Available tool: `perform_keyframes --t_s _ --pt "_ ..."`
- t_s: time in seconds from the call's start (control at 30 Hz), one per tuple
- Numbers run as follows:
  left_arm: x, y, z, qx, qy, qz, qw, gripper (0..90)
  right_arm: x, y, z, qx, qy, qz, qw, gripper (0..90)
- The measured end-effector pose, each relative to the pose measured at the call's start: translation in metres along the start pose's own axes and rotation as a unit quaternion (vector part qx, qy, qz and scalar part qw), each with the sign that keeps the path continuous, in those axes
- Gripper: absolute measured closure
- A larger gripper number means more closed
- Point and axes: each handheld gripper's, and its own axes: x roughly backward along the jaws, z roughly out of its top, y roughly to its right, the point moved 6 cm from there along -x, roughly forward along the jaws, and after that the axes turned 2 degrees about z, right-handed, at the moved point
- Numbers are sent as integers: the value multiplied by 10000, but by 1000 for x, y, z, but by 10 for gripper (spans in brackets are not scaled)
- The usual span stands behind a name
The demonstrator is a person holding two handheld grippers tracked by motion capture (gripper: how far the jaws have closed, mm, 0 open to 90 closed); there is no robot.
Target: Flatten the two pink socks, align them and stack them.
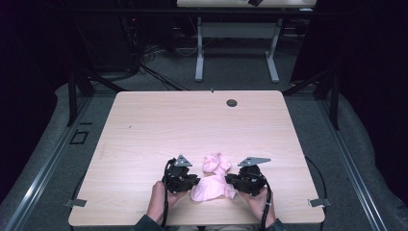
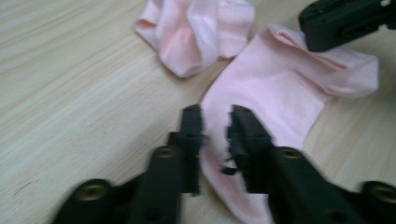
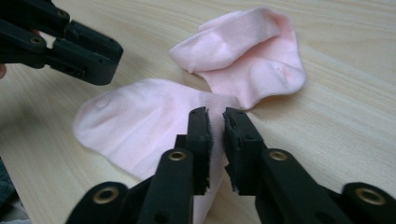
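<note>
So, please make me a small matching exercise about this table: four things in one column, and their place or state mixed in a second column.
Things:
1. flat sock
2. crumpled sock
3. left gripper
4. round hole

Places or states:
A. near the far edge of the table
B. bunched up, farther from the person
C. spread out between the two grippers
D. at the flat sock's left end, jaws a little apart

Pairs: 1-C, 2-B, 3-D, 4-A
</note>
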Motion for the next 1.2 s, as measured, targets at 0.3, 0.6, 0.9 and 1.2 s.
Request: perform_keyframes --t_s 0.3,0.6,0.9,1.2 --pt "10 1 -14 108 -142 334 9993 519 22 6 1 169 -36 -203 9996 573" --pt "2 9 -23 39 -375 527 9979 564 6 21 -16 310 -506 -628 9963 610" --pt "-4 13 -26 -103 -444 536 9975 750 -2 18 -21 402 -572 -567 9959 769" --pt "-6 16 -30 -322 -384 548 9972 895 -2 14 -23 445 -597 -381 9965 839"
